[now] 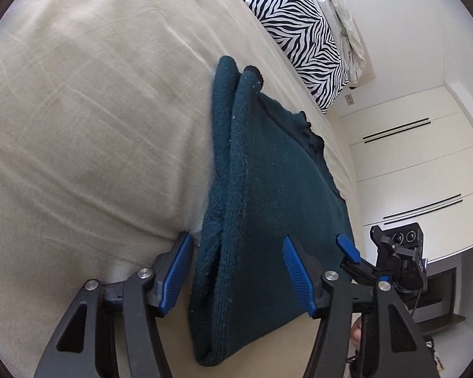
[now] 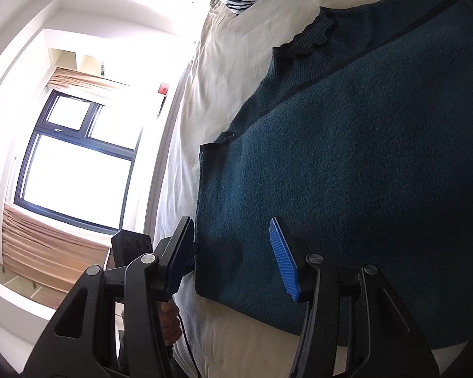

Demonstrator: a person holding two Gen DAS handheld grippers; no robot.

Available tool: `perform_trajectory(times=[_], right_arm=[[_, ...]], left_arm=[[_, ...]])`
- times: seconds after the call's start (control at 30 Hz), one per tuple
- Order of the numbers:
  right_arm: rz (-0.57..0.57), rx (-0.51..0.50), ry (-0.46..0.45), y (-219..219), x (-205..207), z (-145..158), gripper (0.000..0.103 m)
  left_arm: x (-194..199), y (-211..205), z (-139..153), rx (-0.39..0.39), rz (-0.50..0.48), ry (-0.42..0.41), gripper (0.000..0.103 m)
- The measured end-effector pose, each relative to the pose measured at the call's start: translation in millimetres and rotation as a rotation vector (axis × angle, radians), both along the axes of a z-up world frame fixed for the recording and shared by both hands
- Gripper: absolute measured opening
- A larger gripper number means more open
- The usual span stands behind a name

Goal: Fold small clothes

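Note:
A dark teal knitted sweater [image 1: 268, 195] lies folded on the beige bed sheet [image 1: 88, 110]. My left gripper [image 1: 236, 271] is open, its blue pads [image 1: 173, 271] on either side of the sweater's thick folded side edge. My right gripper [image 2: 233, 255] is open over the sweater's other side [image 2: 347, 173], one finger off its edge, the other above the fabric. The ribbed collar [image 2: 309, 37] shows at the far end. The right gripper also shows in the left wrist view [image 1: 356, 252] beyond the sweater.
A zebra-print pillow [image 1: 302, 34] and a crumpled pale cloth [image 1: 343, 15] lie at the head of the bed. White wardrobe doors [image 1: 419, 163] stand beside the bed. A bright window [image 2: 75, 163] with a tan blind is on the other side.

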State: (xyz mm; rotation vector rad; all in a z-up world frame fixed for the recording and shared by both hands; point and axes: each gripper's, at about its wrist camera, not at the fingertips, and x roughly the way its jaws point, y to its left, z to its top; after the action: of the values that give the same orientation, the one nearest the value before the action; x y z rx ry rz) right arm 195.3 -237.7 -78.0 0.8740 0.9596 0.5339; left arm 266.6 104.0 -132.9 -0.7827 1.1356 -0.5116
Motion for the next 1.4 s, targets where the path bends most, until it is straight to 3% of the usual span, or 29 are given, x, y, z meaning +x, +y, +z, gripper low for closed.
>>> perform_trajectory(times=[0.1,0.23,0.4,0.63,0.8,0.9,1.03,1.2,1.4], right_arm=[[0.012,0.015,-0.002,4.1,3.1,2.1,0.049],[0.036,0.030,0.015,10.9,12.8,1.0,0.049],[0.058,0.048,0.057,21.9,31.4,-8.7,0.050],[0.102,-0.032,0.129,42.1,54.8,-32.4,0.049],[0.100,-0.019,0.082,39.1,49.9,-33.0,0.048],[0.092,0.035,0.104,27.5,47.6,-29.8,0.048],[0.059,0.113,0.067,-6.6,39.7,-12.9,0.050],[-0.026,0.249,0.038,-77.7,26.2,-1.2,0.060],[-0.088,0.321,0.037,-158.7,8.4,-2.3,0.067]], left_arm=[[-0.9,-7.1,-0.9,-0.056,-0.032,0.020,0.061],[-11.1,-18.3,-3.3,-0.062,-0.069,0.033,0.054],[-8.5,5.0,-22.5,-0.201,0.034,0.123,0.019],[-5.6,-0.2,-16.4,-0.189,0.026,0.101,0.013],[-5.2,-7.8,-0.8,-0.176,0.030,0.068,0.012],[-2.7,-19.7,25.5,-0.157,0.012,0.017,0.012],[1.4,-51.8,64.7,-0.130,-0.036,-0.053,0.012],[6.0,-124.3,96.3,-0.099,-0.136,-0.122,0.012],[18.9,-242.2,89.9,-0.051,-0.296,-0.142,0.012]])
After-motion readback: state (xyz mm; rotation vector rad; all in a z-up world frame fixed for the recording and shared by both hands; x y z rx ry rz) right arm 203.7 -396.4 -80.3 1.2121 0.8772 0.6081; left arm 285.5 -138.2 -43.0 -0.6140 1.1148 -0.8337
